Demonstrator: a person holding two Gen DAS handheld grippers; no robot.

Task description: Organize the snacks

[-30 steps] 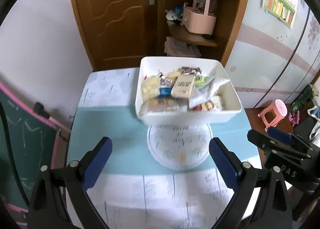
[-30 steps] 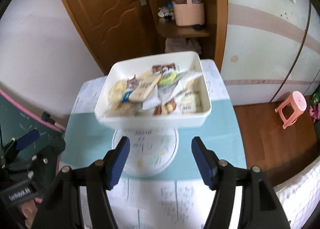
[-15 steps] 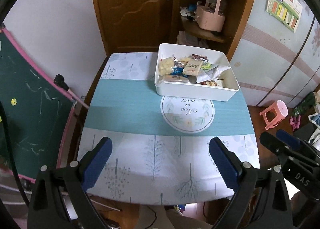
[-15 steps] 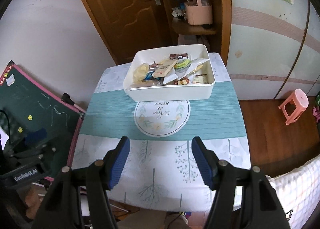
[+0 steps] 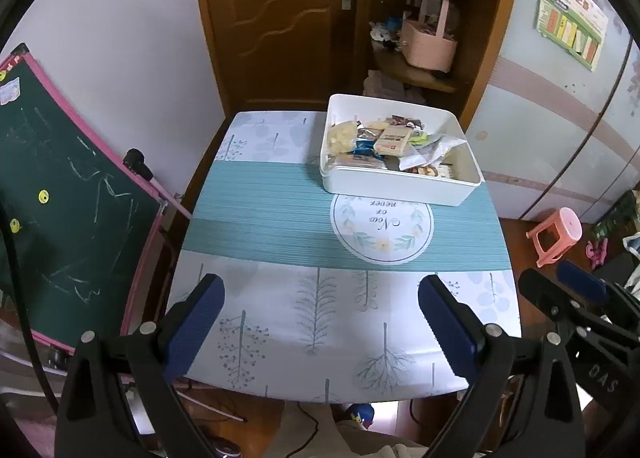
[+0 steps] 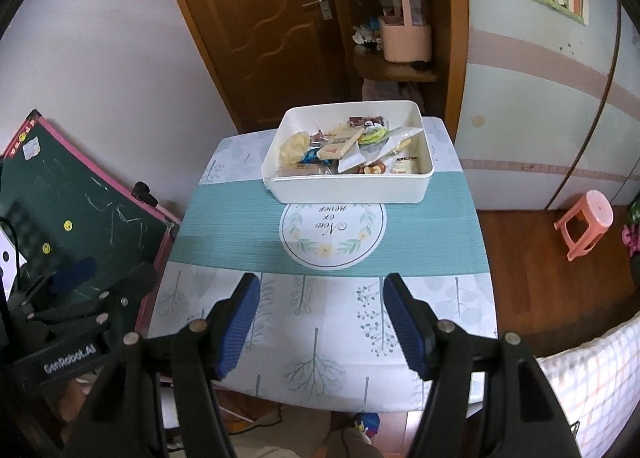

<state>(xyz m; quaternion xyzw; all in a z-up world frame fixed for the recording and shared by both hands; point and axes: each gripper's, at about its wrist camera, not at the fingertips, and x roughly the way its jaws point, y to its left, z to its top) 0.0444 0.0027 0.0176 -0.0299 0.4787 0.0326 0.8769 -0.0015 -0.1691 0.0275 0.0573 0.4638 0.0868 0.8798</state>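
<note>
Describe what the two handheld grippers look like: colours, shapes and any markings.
The left gripper and right gripper match: black angular plastic frames with silver screws. Each carries two fingers faced with ribbed blue pads. White lettering shows on the bodies: "GenRobot.AI" on the left one, "DAS" on the right. A thin black cable runs beside the left one.

One white bin is sitting on the surface, holding a heap of snack packets too jumbled to count exactly. Two grippers are showing: the left gripper and the right gripper. One pink stool is standing on the floor, and one pink basket is sitting on a shelf.
</note>
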